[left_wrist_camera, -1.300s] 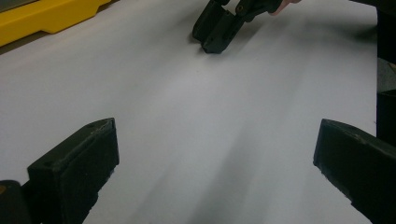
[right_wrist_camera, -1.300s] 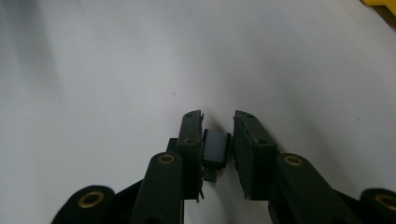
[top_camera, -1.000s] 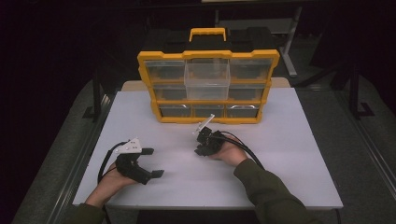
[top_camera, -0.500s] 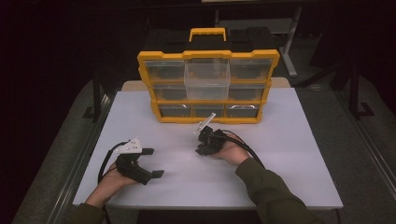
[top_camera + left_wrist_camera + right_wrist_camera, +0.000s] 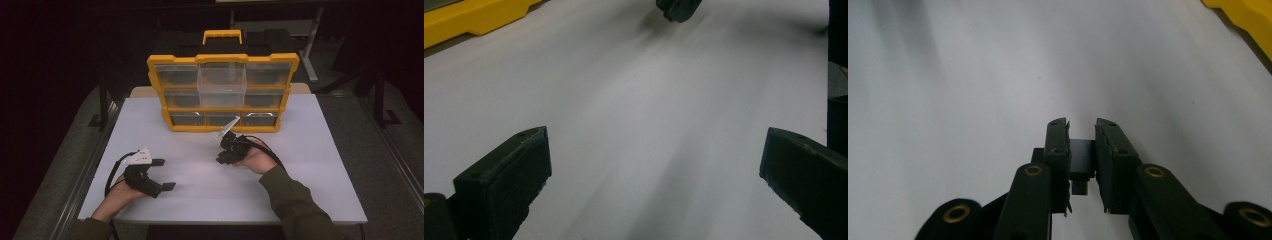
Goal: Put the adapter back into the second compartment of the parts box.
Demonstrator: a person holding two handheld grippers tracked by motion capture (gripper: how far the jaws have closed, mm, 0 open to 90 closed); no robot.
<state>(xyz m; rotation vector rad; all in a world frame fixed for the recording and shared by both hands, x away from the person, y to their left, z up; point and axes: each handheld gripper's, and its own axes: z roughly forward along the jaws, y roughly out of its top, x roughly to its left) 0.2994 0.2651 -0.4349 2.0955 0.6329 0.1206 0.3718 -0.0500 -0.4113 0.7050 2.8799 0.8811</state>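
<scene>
Nothing is started: my right gripper is clenched on nothing, my left gripper gapes over the table, and the organizer stands untouched.

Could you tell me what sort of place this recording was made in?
Probably a workshop or lab bench set up for recording. A plain white table stands in a dark room, a yellow parts organizer with clear drawers stands on it, and dark metal stands surround the table.

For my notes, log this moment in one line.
left tongs: open, empty | right tongs: shut, empty | organizer: upright, beyond both
</scene>
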